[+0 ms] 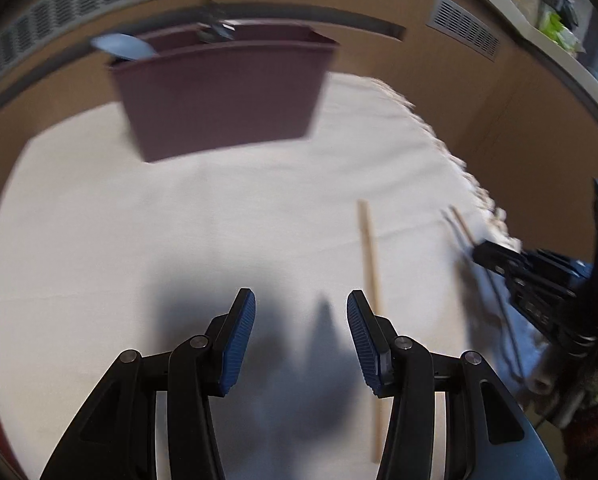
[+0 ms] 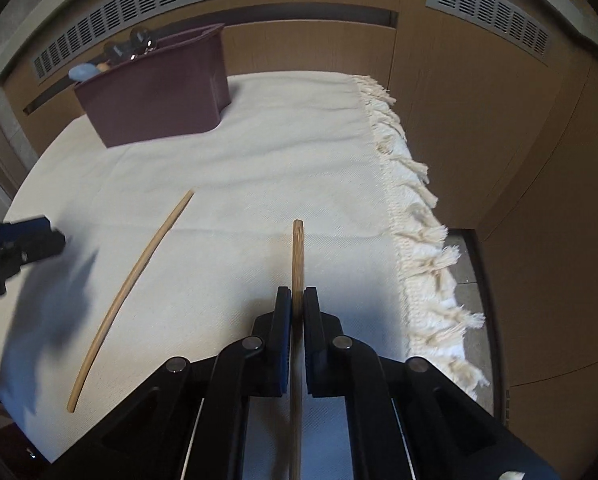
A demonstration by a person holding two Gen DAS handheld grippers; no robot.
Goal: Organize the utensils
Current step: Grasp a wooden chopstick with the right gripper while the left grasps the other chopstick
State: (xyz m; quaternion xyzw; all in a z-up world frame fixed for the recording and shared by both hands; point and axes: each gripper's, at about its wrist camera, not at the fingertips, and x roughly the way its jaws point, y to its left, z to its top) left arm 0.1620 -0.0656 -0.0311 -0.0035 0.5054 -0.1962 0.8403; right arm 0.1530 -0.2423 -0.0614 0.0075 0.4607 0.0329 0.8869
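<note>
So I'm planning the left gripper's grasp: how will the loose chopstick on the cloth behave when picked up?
The loose chopstick looks thin and wooden, so probably light and stiff. Being slender and round, it may roll if nudged, though the woven cloth should damp that. Lying flat, it may slip from the gripper's pads.

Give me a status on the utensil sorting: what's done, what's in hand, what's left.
Done: a blue spoon and some dark-handled utensils already stand in the maroon holder. In hand: the right gripper is shut on one chopstick. Left: the second chopstick lies loose on the white cloth; the left gripper is open and empty beside it.
</note>
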